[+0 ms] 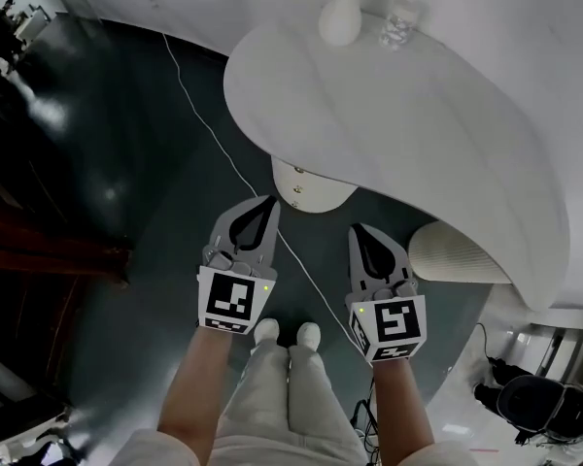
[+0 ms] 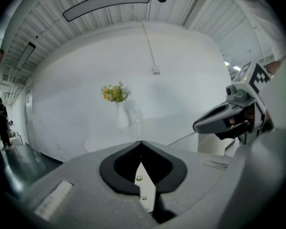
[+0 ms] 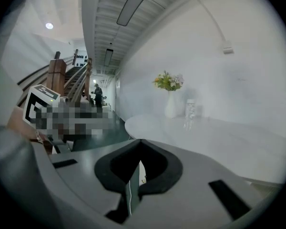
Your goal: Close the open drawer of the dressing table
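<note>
The white curved dressing table (image 1: pixel 437 115) fills the upper right of the head view. Under its front edge a rounded white drawer (image 1: pixel 316 190) with small metal knobs sticks out, open. My left gripper (image 1: pixel 269 200) hovers just left of the drawer front, jaws shut and empty. My right gripper (image 1: pixel 355 229) is a little below and right of the drawer, also shut with nothing in it. The left gripper view shows shut tips (image 2: pixel 141 142) aimed at the table top (image 2: pixel 102 143). In the right gripper view the shut tips (image 3: pixel 139 141) point along the table (image 3: pixel 209 135).
A white vase (image 1: pixel 339 16) with flowers and a clear glass (image 1: pixel 398 27) stand at the table's far end. A white ribbed stool (image 1: pixel 455 254) sits at the right under the table. A thin white cable (image 1: pixel 223 153) runs across the dark floor. People stand far off.
</note>
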Action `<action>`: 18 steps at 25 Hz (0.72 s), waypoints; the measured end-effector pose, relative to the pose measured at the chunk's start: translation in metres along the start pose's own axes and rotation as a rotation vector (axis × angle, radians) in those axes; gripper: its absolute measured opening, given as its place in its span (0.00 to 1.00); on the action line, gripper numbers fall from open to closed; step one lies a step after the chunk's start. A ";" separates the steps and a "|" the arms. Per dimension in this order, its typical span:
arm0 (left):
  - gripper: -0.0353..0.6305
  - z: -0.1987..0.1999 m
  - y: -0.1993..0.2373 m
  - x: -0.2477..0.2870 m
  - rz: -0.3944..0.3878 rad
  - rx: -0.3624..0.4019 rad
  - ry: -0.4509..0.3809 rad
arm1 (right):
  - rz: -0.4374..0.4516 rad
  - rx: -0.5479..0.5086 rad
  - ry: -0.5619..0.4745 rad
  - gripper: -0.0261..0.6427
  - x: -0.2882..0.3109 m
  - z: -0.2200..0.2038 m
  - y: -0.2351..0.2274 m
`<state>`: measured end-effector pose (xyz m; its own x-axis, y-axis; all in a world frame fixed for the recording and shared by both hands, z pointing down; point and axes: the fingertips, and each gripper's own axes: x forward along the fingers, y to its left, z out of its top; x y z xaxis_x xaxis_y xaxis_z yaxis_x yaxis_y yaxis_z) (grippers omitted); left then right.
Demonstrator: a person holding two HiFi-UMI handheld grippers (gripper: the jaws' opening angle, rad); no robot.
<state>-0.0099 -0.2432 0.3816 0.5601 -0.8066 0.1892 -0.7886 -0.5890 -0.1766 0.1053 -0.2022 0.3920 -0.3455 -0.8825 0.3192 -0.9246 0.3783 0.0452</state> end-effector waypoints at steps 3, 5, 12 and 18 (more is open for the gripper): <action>0.08 0.025 0.004 -0.006 0.002 0.016 -0.018 | 0.011 -0.028 -0.008 0.03 -0.012 0.021 0.000; 0.08 0.039 0.005 -0.007 0.000 0.030 -0.025 | 0.014 -0.046 -0.016 0.03 -0.019 0.035 -0.003; 0.08 0.080 0.004 -0.010 0.006 0.047 -0.053 | -0.009 -0.066 -0.047 0.03 -0.035 0.075 -0.017; 0.08 0.112 -0.001 -0.024 0.004 0.052 -0.080 | -0.008 -0.101 -0.071 0.03 -0.053 0.103 -0.016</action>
<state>0.0060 -0.2284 0.2694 0.5773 -0.8089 0.1115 -0.7776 -0.5863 -0.2271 0.1220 -0.1899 0.2766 -0.3524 -0.9016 0.2508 -0.9075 0.3946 0.1437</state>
